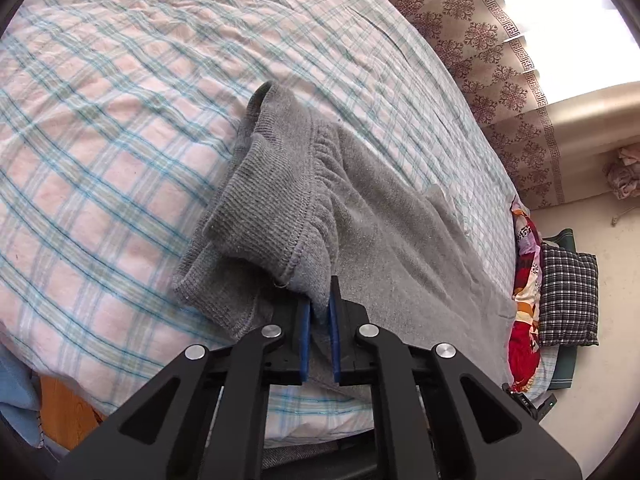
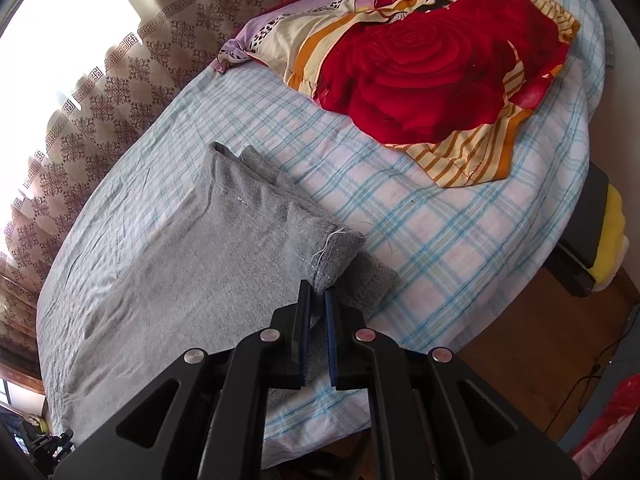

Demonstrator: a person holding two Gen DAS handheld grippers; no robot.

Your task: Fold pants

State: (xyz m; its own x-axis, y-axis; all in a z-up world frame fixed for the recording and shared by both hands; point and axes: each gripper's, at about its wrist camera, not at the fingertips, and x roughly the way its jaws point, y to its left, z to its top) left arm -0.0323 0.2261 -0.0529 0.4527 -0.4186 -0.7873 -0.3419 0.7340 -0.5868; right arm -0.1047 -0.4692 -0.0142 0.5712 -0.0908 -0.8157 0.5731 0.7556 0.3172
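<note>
Left wrist view, left hand-held gripper (image 1: 320, 304) pinching pants (image 1: 400, 232) waistband, right hand-held gripper (image 2: 317, 300) pinching hem, pants stretched lengthwise between.

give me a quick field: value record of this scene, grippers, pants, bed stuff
left gripper: shut on the ribbed waistband end of the grey pants
right gripper: shut on the hem end of the grey pants, loose threads showing
pants state: spread flat between the two grips, held ends lifted
surface: plaid bedsheet
nearby: red rose blanket, checked pillow
backdrop: patterned curtain
</note>
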